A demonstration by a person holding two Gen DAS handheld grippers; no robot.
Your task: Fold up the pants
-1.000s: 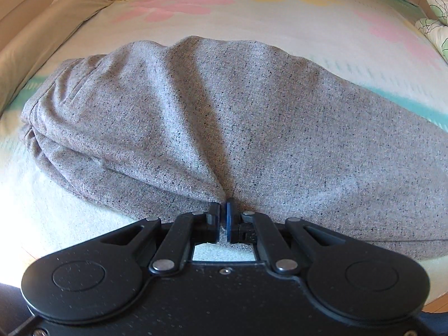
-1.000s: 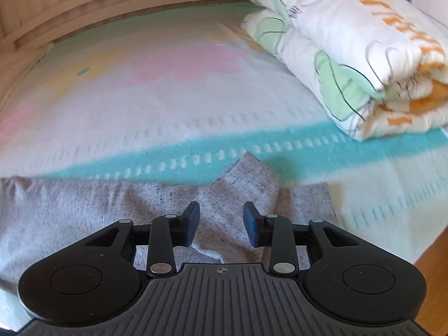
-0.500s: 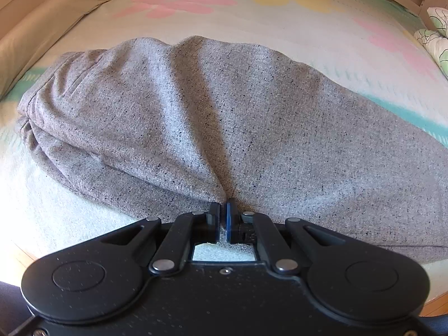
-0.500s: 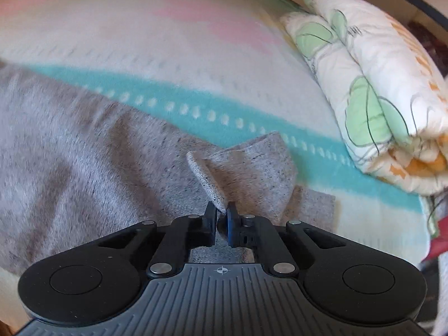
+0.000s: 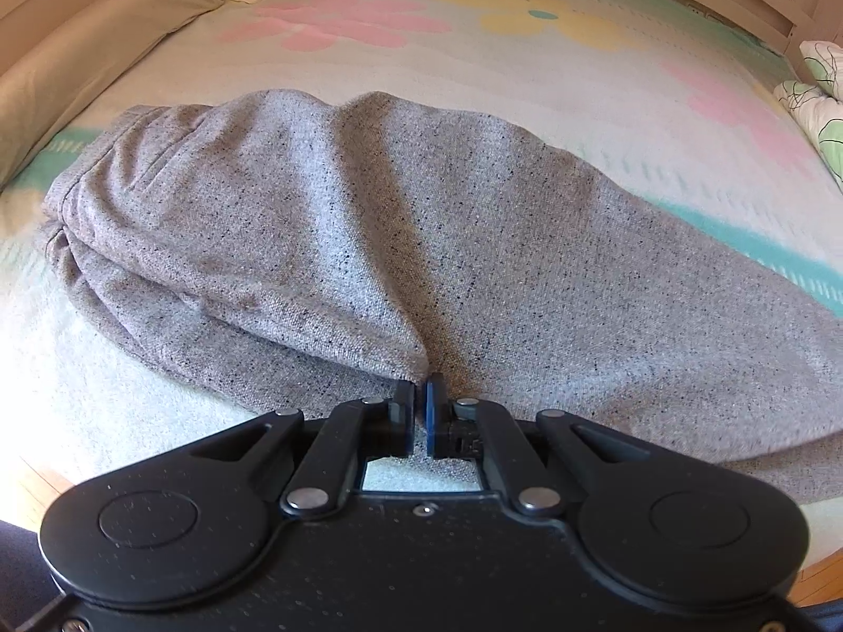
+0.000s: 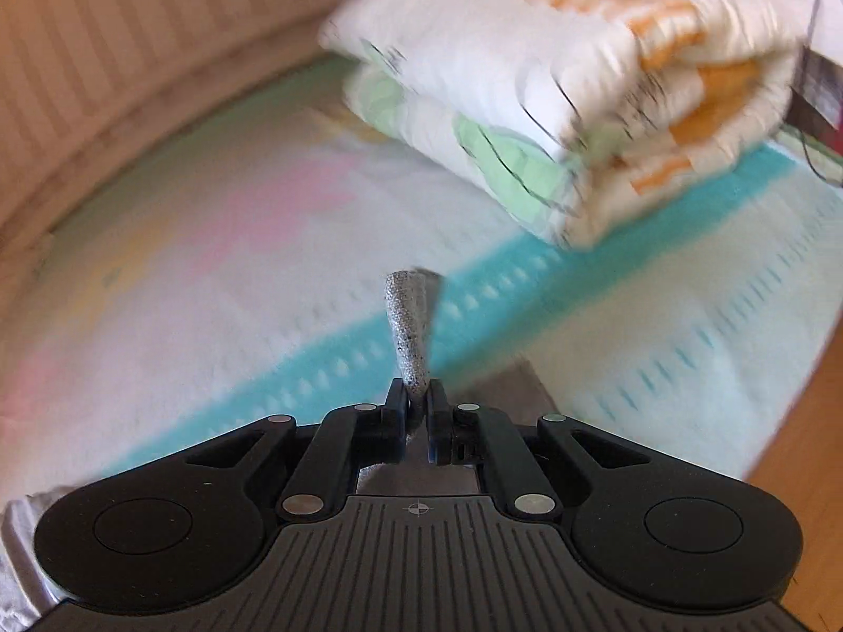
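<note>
Pinching a fold of the grey flecked sweatpants (image 5: pixel 400 242), the left gripper (image 5: pixel 420 395) has its jaws closed on the cloth at the garment's near edge. Ahead of its fingers (image 5: pixel 404 411) the pants spread wide over the flowered bedsheet (image 5: pixel 527 58), the bunched waistband end off to the left of the fingers and a leg running away to the right. A tan pillow (image 5: pixel 95 37) lies well beyond, to the far left. The right gripper (image 6: pixel 417 397) is likewise clamped tight on a narrow tip of the same grey fabric, which sticks up straight ahead from between its fingers, lifted off the sheet's teal stripe (image 6: pixel 506 284). A folded floral quilt (image 6: pixel 574 84) sits beyond, ahead and to the right.
</note>
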